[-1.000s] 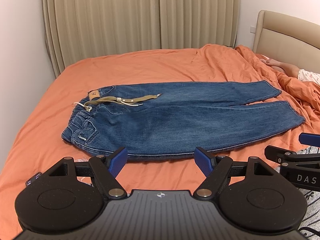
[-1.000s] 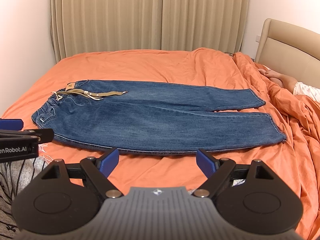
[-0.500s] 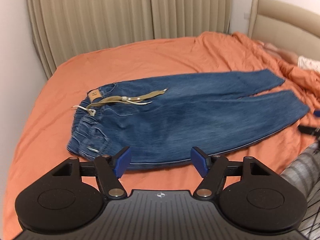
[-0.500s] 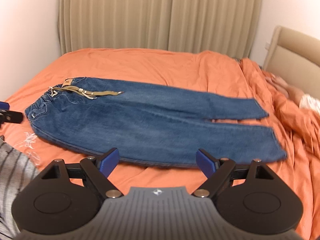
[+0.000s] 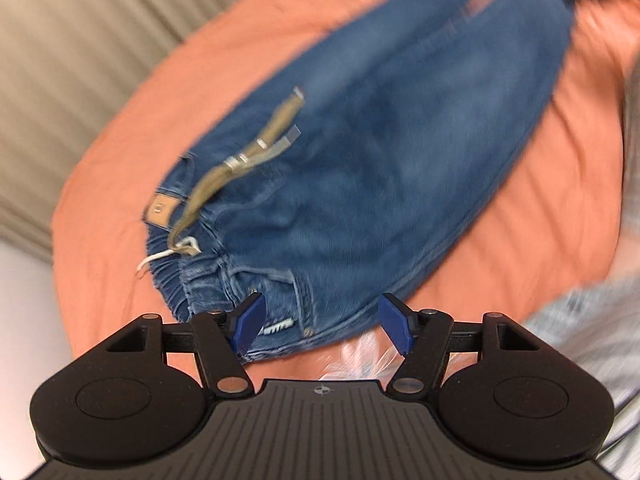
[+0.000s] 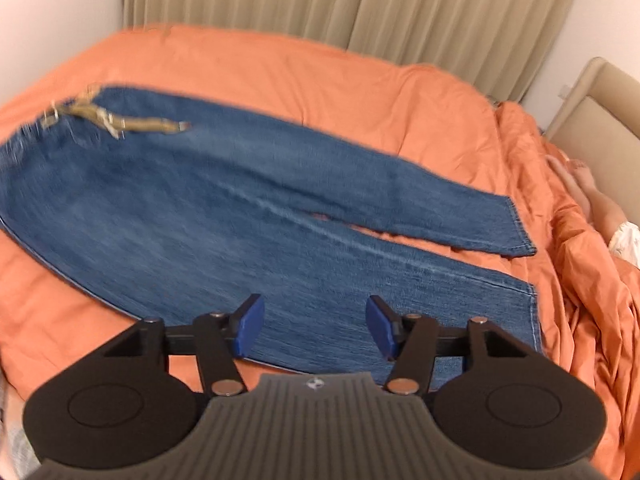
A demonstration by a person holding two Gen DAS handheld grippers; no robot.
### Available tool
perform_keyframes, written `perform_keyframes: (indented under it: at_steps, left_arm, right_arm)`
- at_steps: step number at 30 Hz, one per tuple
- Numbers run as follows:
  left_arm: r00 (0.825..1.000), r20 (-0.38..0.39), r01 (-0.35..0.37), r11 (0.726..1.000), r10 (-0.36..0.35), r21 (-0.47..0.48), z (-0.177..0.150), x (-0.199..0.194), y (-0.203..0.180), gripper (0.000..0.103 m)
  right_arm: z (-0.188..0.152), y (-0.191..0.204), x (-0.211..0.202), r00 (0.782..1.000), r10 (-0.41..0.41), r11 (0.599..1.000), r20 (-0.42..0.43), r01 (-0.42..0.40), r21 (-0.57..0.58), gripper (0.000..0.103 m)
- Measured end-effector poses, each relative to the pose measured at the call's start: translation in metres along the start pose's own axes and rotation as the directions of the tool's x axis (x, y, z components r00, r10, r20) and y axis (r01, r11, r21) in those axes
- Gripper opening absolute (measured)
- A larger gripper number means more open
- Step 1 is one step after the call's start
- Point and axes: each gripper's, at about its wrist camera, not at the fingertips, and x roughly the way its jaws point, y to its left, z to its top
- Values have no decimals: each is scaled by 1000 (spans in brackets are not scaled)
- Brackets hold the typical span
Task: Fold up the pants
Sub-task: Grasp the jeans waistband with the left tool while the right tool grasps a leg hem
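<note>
Pants (image 6: 248, 216): flat on the orange bed (image 6: 320, 80), long axis left to right, waistband left, hems right.
Left gripper (image 5: 322, 322): jaws apart, empty, over the near waistband corner, seemingly; the view is blurred.
Right gripper (image 6: 312, 326): jaws apart, empty, over the near leg, towards its hem.

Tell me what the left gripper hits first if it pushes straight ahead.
Most likely the jeans: the open left gripper points at their waistband corner near the pocket. Depth is unclear in the blur.

orange bedsheet (image 6: 304, 76) | beige pleated curtains (image 6: 360, 4) behind bed | tan headboard (image 6: 596, 108) right | person's arm (image 6: 592, 192) lying by headboard
</note>
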Motion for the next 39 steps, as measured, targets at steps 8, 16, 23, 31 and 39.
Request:
perform_keyframes:
  at_steps: [8,16,23,31,39]
  left_arm:
    - [994,-106,26,947,9,319,-17,68,-13,78]
    - [986,-86,-104,926,144,363,-25,87,-21,57]
    - [978,-37,-202,973,207,109,-10,65,-9,25]
    - [957,-49,-288,955,285,-70,12,39,1,16]
    - [951,-63,-308,934,302,-182,30,15,17,11]
  right_arm:
    - [1,-13,61,984,51,992,-168,-69,-102,33]
    - [-2,-56,70,954,16,971,-300,-87,-225,33]
    - [-35,-102,85,913,-98,938,-395,-47,-343,34]
    - [-79,-123,118,902,-228,877,-365,28,-479,43]
    - [-71,-138,104,925,-273,875,-264,124,-468,0]
